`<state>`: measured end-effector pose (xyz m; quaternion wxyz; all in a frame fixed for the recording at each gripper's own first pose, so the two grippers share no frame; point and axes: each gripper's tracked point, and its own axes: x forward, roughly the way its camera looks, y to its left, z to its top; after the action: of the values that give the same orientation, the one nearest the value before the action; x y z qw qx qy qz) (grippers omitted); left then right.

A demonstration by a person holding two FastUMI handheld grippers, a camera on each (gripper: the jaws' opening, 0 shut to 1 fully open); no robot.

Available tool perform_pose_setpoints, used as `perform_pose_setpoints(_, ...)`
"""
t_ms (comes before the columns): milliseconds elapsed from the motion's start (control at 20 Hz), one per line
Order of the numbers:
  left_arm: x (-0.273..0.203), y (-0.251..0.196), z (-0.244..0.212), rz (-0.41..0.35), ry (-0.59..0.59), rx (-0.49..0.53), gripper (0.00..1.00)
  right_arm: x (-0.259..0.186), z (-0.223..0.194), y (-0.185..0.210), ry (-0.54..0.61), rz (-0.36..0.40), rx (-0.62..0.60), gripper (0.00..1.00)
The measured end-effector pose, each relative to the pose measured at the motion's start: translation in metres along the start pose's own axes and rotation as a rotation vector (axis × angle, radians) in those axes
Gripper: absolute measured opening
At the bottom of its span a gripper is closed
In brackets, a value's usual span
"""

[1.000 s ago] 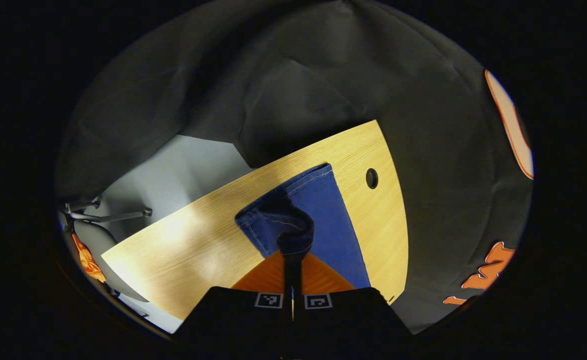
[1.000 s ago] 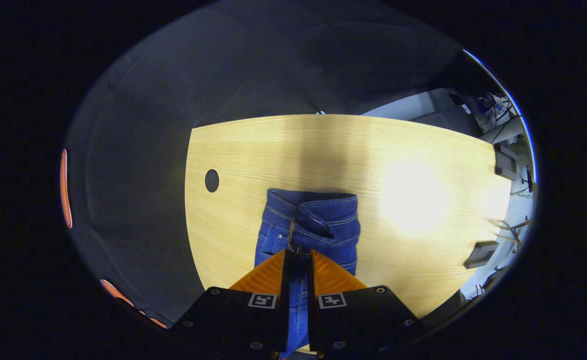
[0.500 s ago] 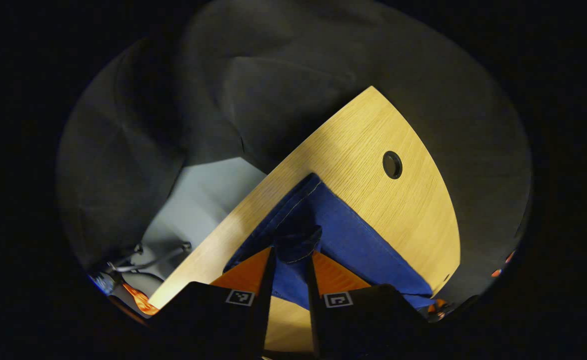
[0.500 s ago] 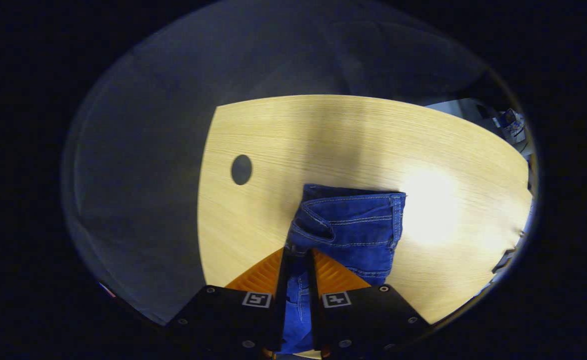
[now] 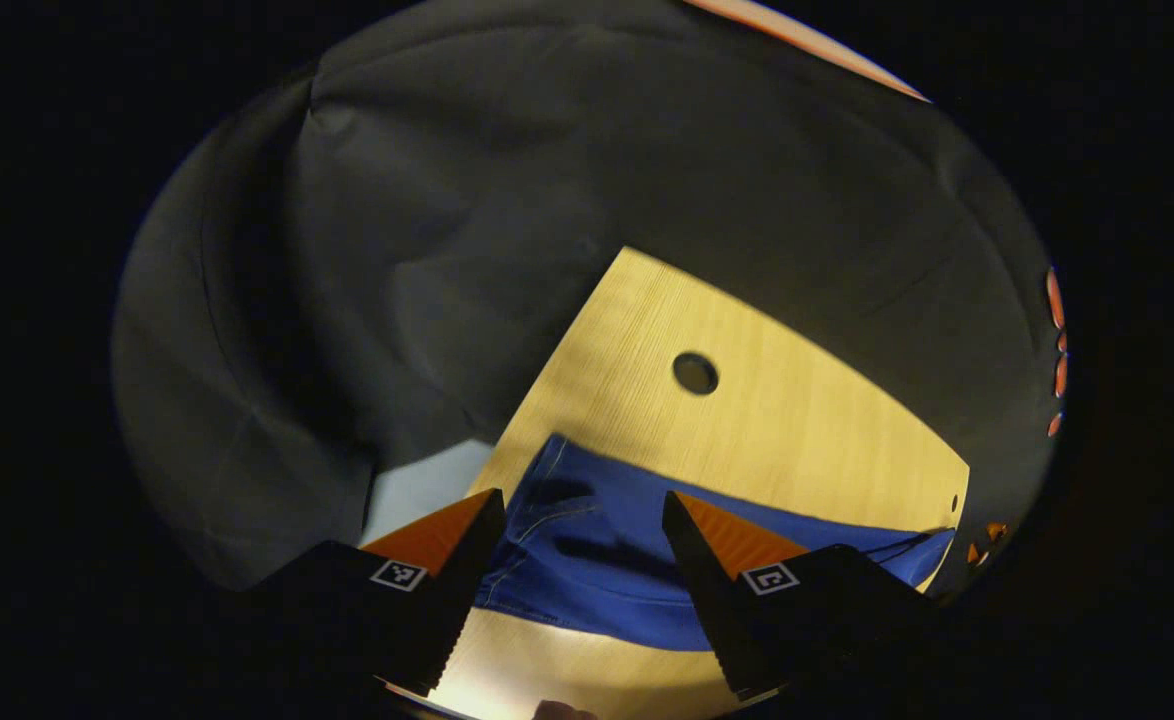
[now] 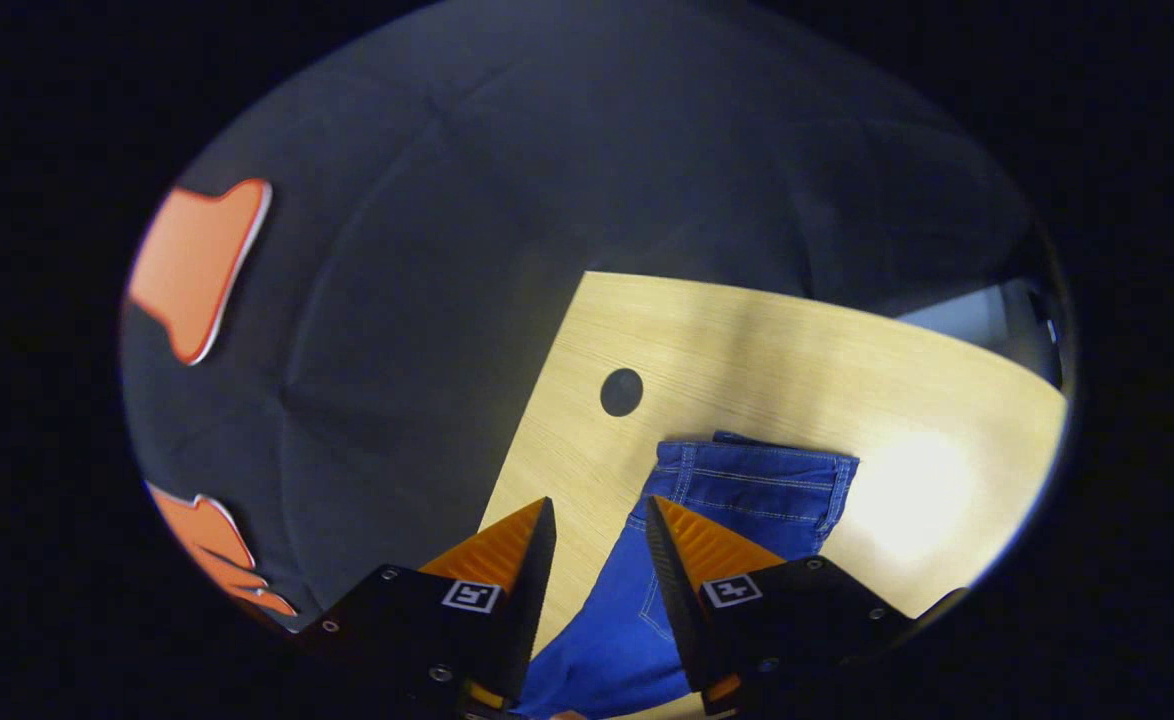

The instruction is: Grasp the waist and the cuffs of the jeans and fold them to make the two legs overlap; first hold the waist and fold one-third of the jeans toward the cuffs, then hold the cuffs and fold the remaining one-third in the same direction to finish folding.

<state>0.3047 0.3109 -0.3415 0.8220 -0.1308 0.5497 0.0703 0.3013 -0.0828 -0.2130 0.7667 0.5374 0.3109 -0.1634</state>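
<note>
In the left gripper view, the left gripper [image 5: 579,515] has its fingers spread wide with nothing between them, and the jeans [image 5: 597,560] lie flat on the table [image 5: 797,440] just past the tips, stretching beyond both fingers. A round hole [image 5: 695,373] in the table sits farther ahead. In the right gripper view, the right gripper [image 6: 599,520] is also parted and empty; the jeans [image 6: 747,490] lie ahead, mostly beyond its right finger, with the hole [image 6: 622,392] beyond the tips.

Left gripper [image 5: 579,515] gapes above jeans [image 5: 627,550] lying on table [image 5: 797,440].
</note>
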Motion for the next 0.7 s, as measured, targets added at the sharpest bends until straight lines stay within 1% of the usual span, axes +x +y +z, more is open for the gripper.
perform_pose_setpoints(50,-0.011,-0.004,0.005,-0.007,-0.073,0.026,0.98,-0.011,0.003,0.005,-0.048,0.027,-0.06,0.6)
perform_pose_setpoints(100,-0.016,-0.009,0.008,-0.01,-0.134,0.047,0.98,-0.021,0.002,0.007,-0.08,0.038,-0.119,0.58)
perform_pose_setpoints(150,-0.03,-0.015,0.014,-0.02,-0.203,0.063,0.98,-0.031,0.002,0.009,-0.12,0.057,-0.173,0.74)
perform_pose_setpoints(200,-0.043,-0.018,0.022,-0.025,-0.271,0.079,0.98,-0.039,0.006,0.011,-0.163,0.059,-0.225,0.78)
perform_pose_setpoints(350,-0.081,-0.031,0.033,-0.045,-0.45,0.097,0.98,-0.064,0.007,0.008,-0.267,0.052,-0.373,0.83)
perform_pose_setpoints(400,-0.098,-0.032,0.037,-0.042,-0.525,0.117,1.0,-0.076,0.005,0.009,-0.315,0.056,-0.426,0.84)
perform_pose_setpoints(450,-0.114,-0.035,0.043,-0.038,-0.593,0.142,0.98,-0.087,0.005,0.017,-0.369,0.075,-0.49,0.85)
perform_pose_setpoints(500,-0.133,-0.039,0.04,-0.039,-0.66,0.164,0.98,-0.098,0.003,0.024,-0.42,0.083,-0.554,0.85)
perform_pose_setpoints(550,-0.152,-0.047,0.038,-0.046,-0.713,0.177,0.98,-0.105,0.001,0.034,-0.47,0.106,-0.624,0.86)
perform_pose_setpoints(600,-0.17,-0.056,0.037,-0.062,-0.754,0.189,0.98,-0.113,0.002,0.041,-0.517,0.108,-0.695,0.86)
perform_pose_setpoints(650,-0.182,-0.06,0.036,-0.073,-0.792,0.201,0.97,-0.119,-0.003,0.05,-0.552,0.126,-0.763,0.86)
perform_pose_setpoints(700,-0.192,-0.064,0.031,-0.084,-0.828,0.22,0.97,-0.125,-0.009,0.051,-0.577,0.123,-0.826,0.87)
